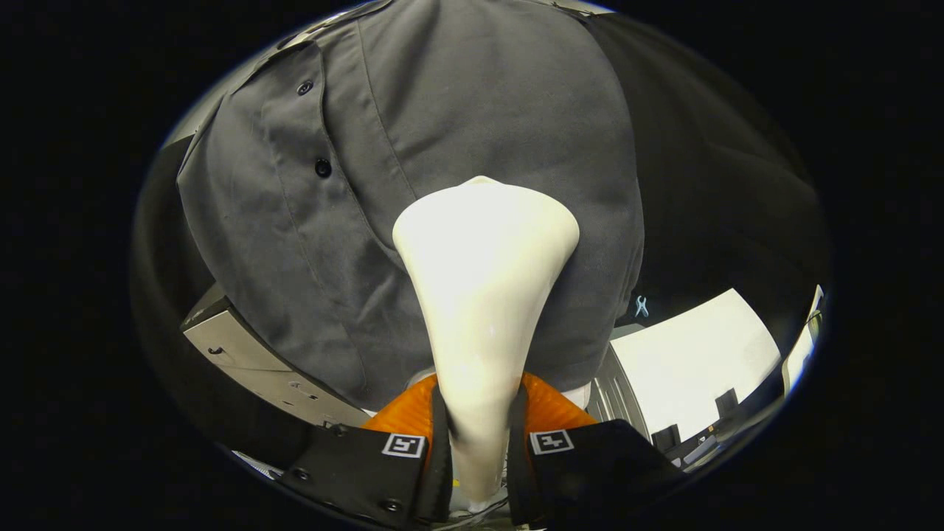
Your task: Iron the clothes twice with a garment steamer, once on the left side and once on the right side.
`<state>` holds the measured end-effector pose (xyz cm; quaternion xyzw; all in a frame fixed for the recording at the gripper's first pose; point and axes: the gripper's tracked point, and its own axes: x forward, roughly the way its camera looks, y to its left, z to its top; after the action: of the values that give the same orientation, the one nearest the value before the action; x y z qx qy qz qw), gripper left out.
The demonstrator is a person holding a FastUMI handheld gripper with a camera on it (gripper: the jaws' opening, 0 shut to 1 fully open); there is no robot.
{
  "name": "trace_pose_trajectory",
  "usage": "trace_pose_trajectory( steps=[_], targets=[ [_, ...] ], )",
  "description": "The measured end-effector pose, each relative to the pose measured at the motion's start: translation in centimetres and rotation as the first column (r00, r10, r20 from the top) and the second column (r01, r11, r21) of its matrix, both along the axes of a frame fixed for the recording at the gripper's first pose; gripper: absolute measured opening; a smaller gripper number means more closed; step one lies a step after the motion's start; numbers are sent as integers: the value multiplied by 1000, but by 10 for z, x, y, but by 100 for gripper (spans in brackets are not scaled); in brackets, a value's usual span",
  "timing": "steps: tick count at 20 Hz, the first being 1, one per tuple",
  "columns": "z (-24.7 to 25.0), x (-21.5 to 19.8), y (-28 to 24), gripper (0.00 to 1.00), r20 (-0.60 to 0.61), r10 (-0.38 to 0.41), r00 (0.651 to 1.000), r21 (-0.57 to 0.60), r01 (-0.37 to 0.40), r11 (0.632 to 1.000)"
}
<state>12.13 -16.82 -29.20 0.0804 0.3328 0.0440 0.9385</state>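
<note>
My jaws (479,428) are clenched on the narrow neck of the garment steamer (483,295), one finger pressing each side of its pale handle, so I am grasping it firmly. From that grip the steamer widens ahead of me into a broad, rounded head, and that head lies against the grey shirt (457,147) hanging straight in front. Taking the steamer head as my landmark: the shirt spreads above it and to both sides of it, and the buttoned placket, with two dark buttons (322,168), runs up to the left of the head. The head itself sits on the panel of cloth to the right of that placket, close to the seam line. Below the head and to its left, the shirt's hem hangs over a grey angled panel (251,361). To the right of the head, past the shirt's edge, dark cloth (708,184) hangs, with a small pale clip (641,306) on it, and lower still a bright white surface (693,361) shows.
</note>
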Motion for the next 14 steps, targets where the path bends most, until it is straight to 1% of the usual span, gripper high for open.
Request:
trace_pose_trajectory(
  steps=[8,14],
  targets=[
    [-21,-23,1,38,-61,-8,998,-13,7,1000],
    [-14,-31,14,38,-44,-14,999,-17,13,1000]
  ],
)
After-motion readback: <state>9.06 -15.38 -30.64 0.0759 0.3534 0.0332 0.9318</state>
